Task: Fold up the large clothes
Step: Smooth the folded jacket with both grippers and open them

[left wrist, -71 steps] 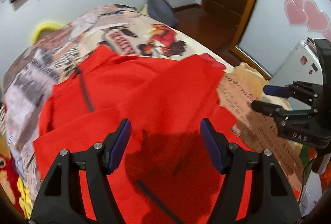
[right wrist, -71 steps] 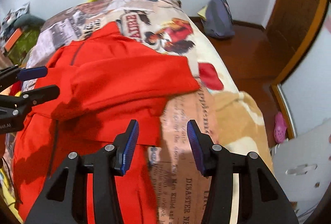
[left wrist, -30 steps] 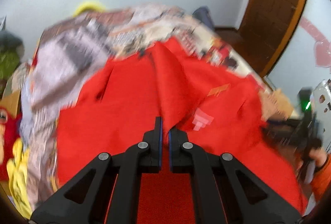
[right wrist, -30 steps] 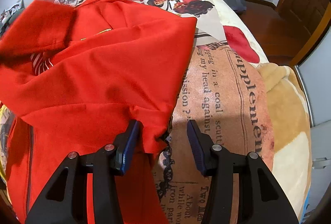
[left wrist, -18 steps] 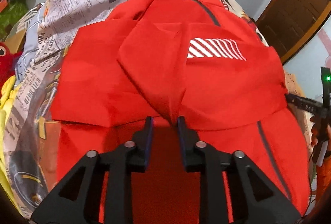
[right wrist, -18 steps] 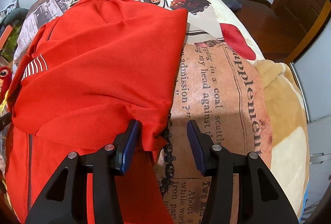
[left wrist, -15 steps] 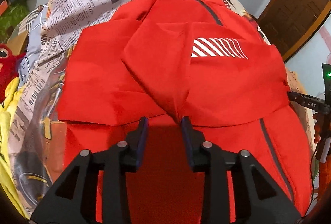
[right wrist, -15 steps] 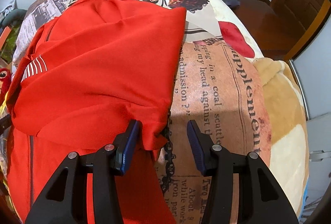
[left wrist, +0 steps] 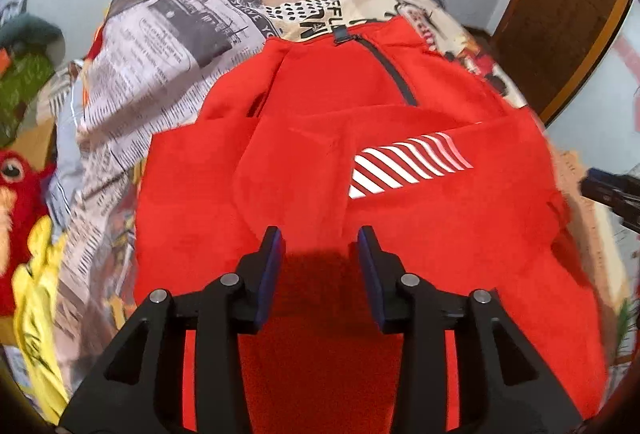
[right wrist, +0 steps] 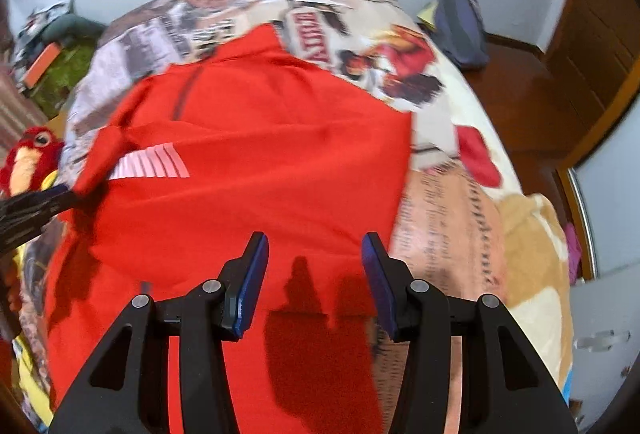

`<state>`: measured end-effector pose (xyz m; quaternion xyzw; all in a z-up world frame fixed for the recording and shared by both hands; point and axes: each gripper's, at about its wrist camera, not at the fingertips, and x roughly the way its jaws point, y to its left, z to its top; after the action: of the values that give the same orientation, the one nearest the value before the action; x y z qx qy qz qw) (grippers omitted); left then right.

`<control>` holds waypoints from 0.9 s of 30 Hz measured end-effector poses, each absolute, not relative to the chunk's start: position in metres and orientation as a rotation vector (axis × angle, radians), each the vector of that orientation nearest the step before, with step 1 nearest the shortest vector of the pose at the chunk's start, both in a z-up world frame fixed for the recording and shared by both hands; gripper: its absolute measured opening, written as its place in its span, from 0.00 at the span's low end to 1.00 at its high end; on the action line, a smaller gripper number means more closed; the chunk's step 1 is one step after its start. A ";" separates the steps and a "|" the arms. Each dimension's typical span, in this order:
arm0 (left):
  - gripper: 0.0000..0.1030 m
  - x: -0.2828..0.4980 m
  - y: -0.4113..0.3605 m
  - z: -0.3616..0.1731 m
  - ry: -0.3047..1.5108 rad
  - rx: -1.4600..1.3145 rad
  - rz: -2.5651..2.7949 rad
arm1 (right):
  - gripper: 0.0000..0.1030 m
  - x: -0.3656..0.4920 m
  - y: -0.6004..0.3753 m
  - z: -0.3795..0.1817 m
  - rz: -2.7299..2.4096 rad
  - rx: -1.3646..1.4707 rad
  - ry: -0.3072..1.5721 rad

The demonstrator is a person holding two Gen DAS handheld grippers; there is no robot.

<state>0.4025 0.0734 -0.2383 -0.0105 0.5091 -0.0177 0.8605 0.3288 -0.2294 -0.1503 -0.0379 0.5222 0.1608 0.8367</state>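
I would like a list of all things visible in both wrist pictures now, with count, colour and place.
jacket: one, red with a white striped patch, spread on the bed, sleeves folded in
bed cover: one, newspaper print, under the jacket
plush toy: one, red, left of the bed
bag: one, dark blue, on the floor by the far wall
door: one, brown wood, far right
left gripper: one, black with blue pads, jaws opening, nothing pinched
right gripper: one, black with blue pads, open above the jacket edge
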 end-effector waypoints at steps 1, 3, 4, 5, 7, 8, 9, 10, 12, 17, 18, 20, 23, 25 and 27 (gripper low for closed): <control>0.37 0.406 0.071 -0.242 1.075 -0.005 -0.030 | 0.44 0.327 -0.222 -0.151 0.358 -0.090 1.106; 0.37 0.416 0.067 -0.252 1.101 0.023 -0.020 | 0.44 0.326 -0.207 -0.157 0.387 -0.113 1.112; 0.37 0.420 0.066 -0.258 1.114 0.033 -0.013 | 0.44 0.327 -0.203 -0.160 0.395 -0.121 1.116; 0.37 0.423 0.065 -0.262 1.123 0.042 -0.005 | 0.44 0.327 -0.194 -0.166 0.406 -0.139 1.124; 0.37 0.428 0.067 -0.269 1.129 0.053 0.014 | 0.44 0.326 -0.183 -0.175 0.423 -0.168 1.138; 0.37 0.430 0.068 -0.270 1.126 0.051 0.021 | 0.44 0.325 -0.178 -0.181 0.430 -0.185 1.150; 0.36 0.431 0.072 -0.270 1.118 0.041 0.027 | 0.44 0.322 -0.174 -0.187 0.437 -0.201 1.162; 0.31 0.431 0.074 -0.270 1.114 0.028 0.028 | 0.44 0.322 -0.171 -0.191 0.440 -0.211 1.171; 0.06 0.432 0.083 -0.268 1.106 -0.025 0.012 | 0.44 0.320 -0.167 -0.204 0.442 -0.236 1.197; 0.04 0.424 0.119 -0.252 1.064 -0.153 0.029 | 0.50 0.316 -0.172 -0.211 0.439 -0.221 1.185; 0.04 0.420 0.128 -0.248 1.054 -0.189 0.027 | 0.50 0.316 -0.172 -0.212 0.440 -0.213 1.188; 0.04 0.409 0.143 -0.242 1.037 -0.252 0.025 | 0.51 0.316 -0.173 -0.213 0.441 -0.202 1.192; 0.04 0.388 0.163 -0.238 1.020 -0.320 0.025 | 0.51 0.316 -0.173 -0.213 0.437 -0.201 1.188; 0.04 0.375 0.172 -0.240 1.018 -0.339 0.025 | 0.51 0.314 -0.171 -0.213 0.433 -0.202 1.185; 0.04 0.362 0.178 -0.247 1.030 -0.348 0.025 | 0.52 0.313 -0.171 -0.213 0.430 -0.202 1.183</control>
<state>0.3623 0.1778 -0.2470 -0.1657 0.4902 0.0118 0.8556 0.3134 -0.1709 -0.2133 -0.0943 0.5522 0.2009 0.8036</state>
